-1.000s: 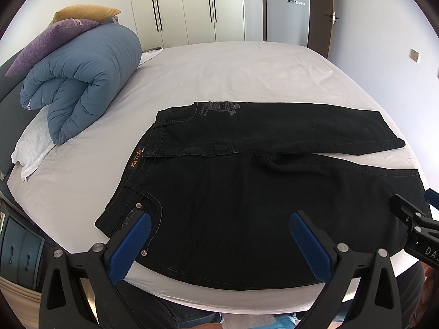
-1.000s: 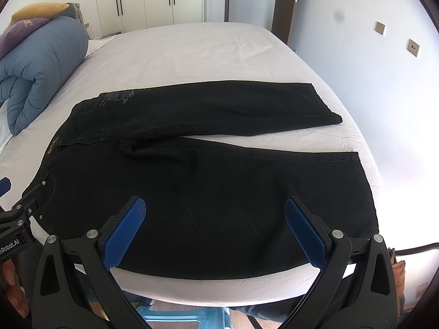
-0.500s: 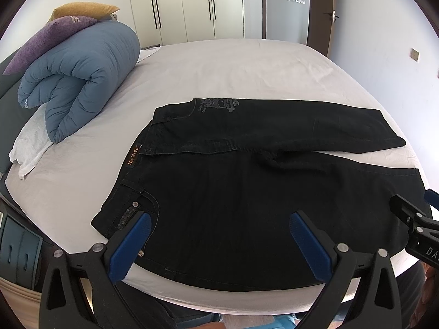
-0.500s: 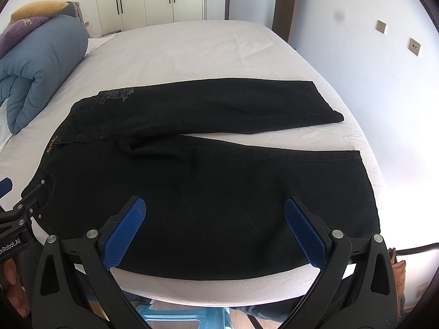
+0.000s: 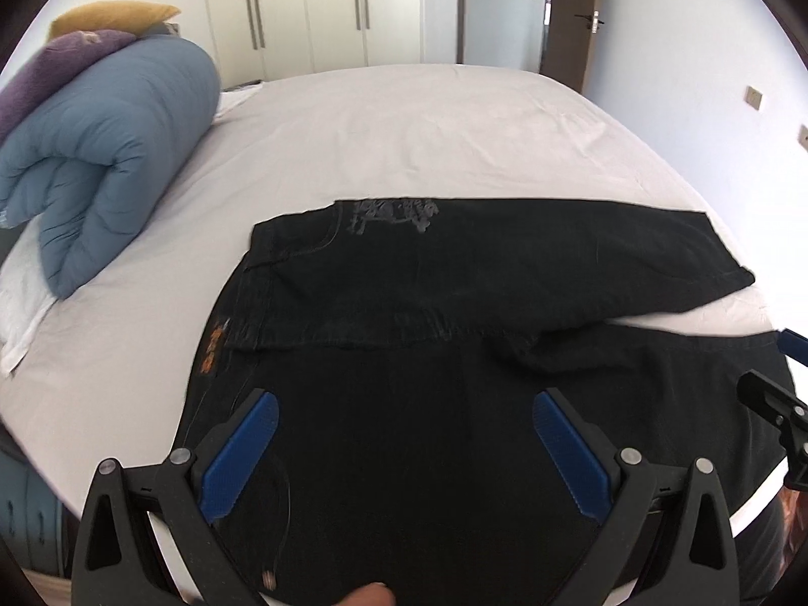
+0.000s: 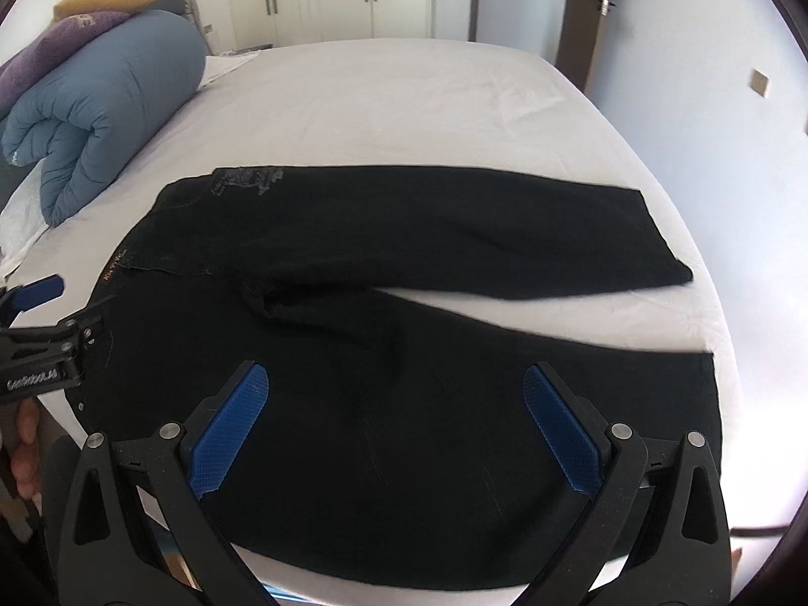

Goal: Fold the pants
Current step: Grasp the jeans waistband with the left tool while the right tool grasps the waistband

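Observation:
Black pants (image 5: 454, 353) lie flat on the white bed (image 5: 404, 141), waist to the left, legs spread apart to the right; they also show in the right wrist view (image 6: 404, 353). My left gripper (image 5: 404, 449) is open and empty, hovering over the waist and hip of the near leg. My right gripper (image 6: 396, 419) is open and empty over the near leg's thigh. The left gripper shows at the left edge of the right wrist view (image 6: 40, 348); the right gripper shows at the right edge of the left wrist view (image 5: 777, 404).
A rolled blue duvet (image 5: 101, 151) with purple and yellow pillows (image 5: 60, 55) lies at the bed's left side. White wardrobes (image 5: 313, 5) and a door (image 5: 565, 15) stand behind. The bed's near edge runs just below the pants (image 6: 353, 586).
Both grippers have moved forward and lower over the pants, which now fill more of each view. Jaws stay open. The pants have not moved.

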Tool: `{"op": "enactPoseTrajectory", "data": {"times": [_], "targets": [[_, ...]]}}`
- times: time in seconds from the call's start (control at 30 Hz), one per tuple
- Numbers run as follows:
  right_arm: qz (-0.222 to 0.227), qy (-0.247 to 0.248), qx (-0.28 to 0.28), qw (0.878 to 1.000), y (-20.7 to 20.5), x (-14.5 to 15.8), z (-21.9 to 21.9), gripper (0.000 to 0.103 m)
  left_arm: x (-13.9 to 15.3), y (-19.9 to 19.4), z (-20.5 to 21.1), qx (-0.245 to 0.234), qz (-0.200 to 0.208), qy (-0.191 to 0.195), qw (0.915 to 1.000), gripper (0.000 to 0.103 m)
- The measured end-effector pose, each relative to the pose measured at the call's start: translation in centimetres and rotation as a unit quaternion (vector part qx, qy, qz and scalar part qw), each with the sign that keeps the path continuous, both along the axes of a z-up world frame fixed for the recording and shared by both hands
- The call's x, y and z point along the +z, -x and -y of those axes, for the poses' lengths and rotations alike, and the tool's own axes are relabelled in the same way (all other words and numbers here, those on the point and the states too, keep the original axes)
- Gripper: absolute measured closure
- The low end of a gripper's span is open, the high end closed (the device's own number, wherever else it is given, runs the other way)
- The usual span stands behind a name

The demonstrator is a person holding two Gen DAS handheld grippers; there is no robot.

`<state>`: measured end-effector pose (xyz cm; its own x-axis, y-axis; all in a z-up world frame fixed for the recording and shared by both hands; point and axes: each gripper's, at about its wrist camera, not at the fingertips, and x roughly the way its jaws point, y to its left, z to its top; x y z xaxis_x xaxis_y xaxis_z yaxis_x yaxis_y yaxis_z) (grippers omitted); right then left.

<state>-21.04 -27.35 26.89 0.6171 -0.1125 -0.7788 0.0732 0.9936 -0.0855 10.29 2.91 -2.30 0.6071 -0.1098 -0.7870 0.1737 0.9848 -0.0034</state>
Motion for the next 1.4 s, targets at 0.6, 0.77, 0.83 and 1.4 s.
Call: {"op": "enactPoseTrajectory", "data": {"times": [0.6,0.77,0.83,1.4], "targets": [[-0.023,0.0,0.315,0.949,-22.3,-0.7,2.2,0.006,-5.9,-27.8,-0.3,-0.247,-0.074,-0.142,0.9556,0.0],[-0.07,-0.023,0.356,0.931,-25.7,-3.8,2.6,0.023,-8.0,-31.2,-1.2,-0.282,-0.127,-0.124,0.9428,0.012],[-0.083,-0.036,0.363,0.927,-26.5,-5.0,2.6,0.026,-9.1,-32.2,-1.5,-0.289,-0.153,-0.119,0.9376,0.013],[-0.134,-0.051,0.391,0.909,-35.8,-7.1,1.3,0.053,-8.6,-27.6,-1.1,-0.324,-0.153,-0.12,0.9259,0.091]]}}
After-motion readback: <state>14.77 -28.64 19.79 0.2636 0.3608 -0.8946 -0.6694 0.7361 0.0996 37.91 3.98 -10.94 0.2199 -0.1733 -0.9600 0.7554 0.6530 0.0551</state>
